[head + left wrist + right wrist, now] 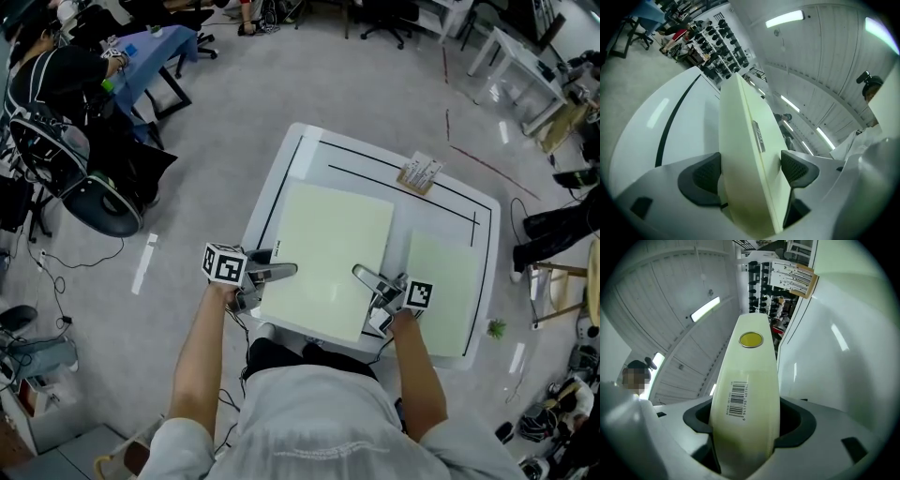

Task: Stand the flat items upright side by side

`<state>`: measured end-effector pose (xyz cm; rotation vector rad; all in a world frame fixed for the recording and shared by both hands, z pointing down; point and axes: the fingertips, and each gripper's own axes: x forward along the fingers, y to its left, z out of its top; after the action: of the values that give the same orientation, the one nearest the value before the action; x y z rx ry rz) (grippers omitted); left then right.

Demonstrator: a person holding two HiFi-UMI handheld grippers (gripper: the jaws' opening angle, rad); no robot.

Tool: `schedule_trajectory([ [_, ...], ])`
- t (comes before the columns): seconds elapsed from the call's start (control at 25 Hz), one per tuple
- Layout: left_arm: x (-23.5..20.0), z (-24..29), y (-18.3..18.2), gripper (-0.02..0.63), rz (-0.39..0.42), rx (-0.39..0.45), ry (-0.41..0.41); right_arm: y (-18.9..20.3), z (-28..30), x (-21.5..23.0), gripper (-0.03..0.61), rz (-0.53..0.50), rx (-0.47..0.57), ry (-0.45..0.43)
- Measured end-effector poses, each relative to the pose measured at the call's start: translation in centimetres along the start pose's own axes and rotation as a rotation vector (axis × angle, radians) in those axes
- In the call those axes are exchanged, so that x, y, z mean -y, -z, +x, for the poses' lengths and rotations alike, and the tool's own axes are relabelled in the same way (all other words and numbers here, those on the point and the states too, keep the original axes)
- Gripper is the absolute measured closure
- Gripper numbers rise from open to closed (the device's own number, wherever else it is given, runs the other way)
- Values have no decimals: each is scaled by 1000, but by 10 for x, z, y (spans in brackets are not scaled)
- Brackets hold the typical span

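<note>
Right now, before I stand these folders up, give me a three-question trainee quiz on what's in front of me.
1. True or false: the left gripper and the right gripper both grip the large folder.
2. How many pale green folders are at the white table? A one, B two, C four.
3. Fill in: the barcode shows in the ____ gripper view.
Key: 1 true; 2 B, counting the second folder; 3 right.

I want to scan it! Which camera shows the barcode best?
The right gripper view: the barcode sits large and sharp on the spine of the folder, between the right gripper's jaws. The head view shows only the folder's flat pale green cover. The left gripper view shows its opposite edge, no barcode.
</note>
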<state>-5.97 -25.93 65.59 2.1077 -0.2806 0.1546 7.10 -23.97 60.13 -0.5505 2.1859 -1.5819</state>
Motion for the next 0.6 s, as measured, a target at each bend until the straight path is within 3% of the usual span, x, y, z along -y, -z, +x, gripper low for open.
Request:
schedule_trajectory([
  [0.12, 6, 3, -2, 218, -7, 12, 64, 2, -2, -8, 212, -21, -23, -51],
  [0.24, 24, 5, -3, 218, -6, 14, 200, 2, -7, -14, 212, -50, -37, -122],
  [0.32, 35, 5, -6, 218, 4, 15, 250, 1, -8, -17, 210, -75, -45, -142],
  [0.6, 45, 14, -14, 221, -9, -18, 280, 8, -1, -15, 209, -57, -99, -128],
])
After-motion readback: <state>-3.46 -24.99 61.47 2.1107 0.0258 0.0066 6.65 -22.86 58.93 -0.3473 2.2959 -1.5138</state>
